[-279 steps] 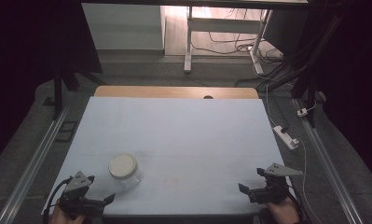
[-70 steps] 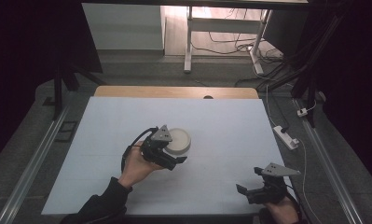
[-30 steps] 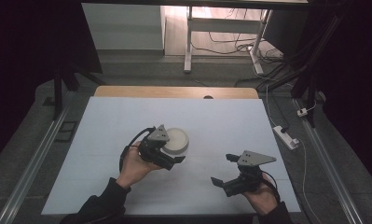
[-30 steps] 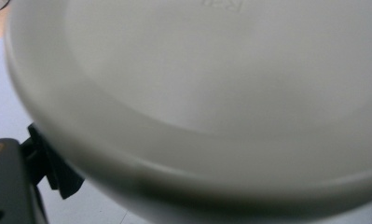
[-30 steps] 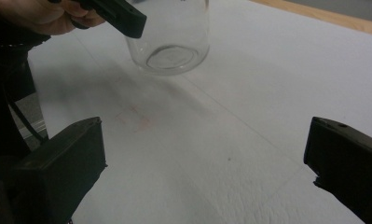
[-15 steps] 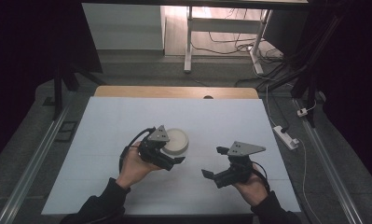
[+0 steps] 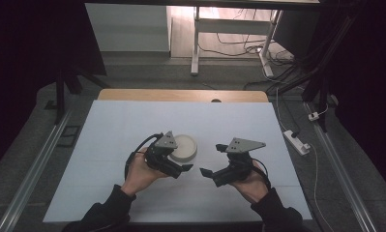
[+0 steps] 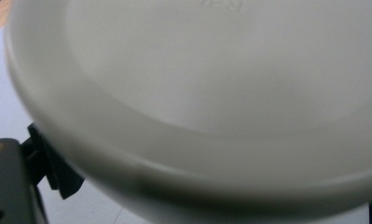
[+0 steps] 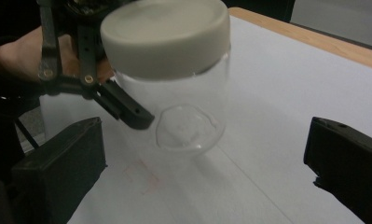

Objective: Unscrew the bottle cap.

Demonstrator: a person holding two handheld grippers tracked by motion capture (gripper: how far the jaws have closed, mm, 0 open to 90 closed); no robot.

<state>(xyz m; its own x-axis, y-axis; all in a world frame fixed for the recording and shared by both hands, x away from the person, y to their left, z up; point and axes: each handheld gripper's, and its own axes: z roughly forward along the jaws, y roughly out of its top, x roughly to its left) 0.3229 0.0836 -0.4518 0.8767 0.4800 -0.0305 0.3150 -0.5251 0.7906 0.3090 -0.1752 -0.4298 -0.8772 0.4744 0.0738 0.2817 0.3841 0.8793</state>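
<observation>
The left gripper [image 7: 181, 166] has its jaws closed around the clear body of the jar [image 9: 174, 102], just under the lid [image 9: 167, 35]; one black jaw shows across the glass in the right gripper view, and the jar looks lifted and tilted off the table [image 7: 108, 125], its round base showing through the glass. In the left gripper view the lid [image 8: 211, 93] sits right against the camera, blurred.

The right gripper [image 7: 211, 173] is spread wide and holds nothing. Its two jaws stand on either side of the jar in its own view, near the jar but not touching it, pointed at the glass rather than at the lid.

Outward from the jar, the white table is bare on all sides, with its wooden edge beyond the jar.

By the look of it, the work is opening the jar. The pickup and steadying seem done; the lid sits fully on. Left to do: bring the right gripper up to the lid, close on it, twist it free and set it down.
</observation>
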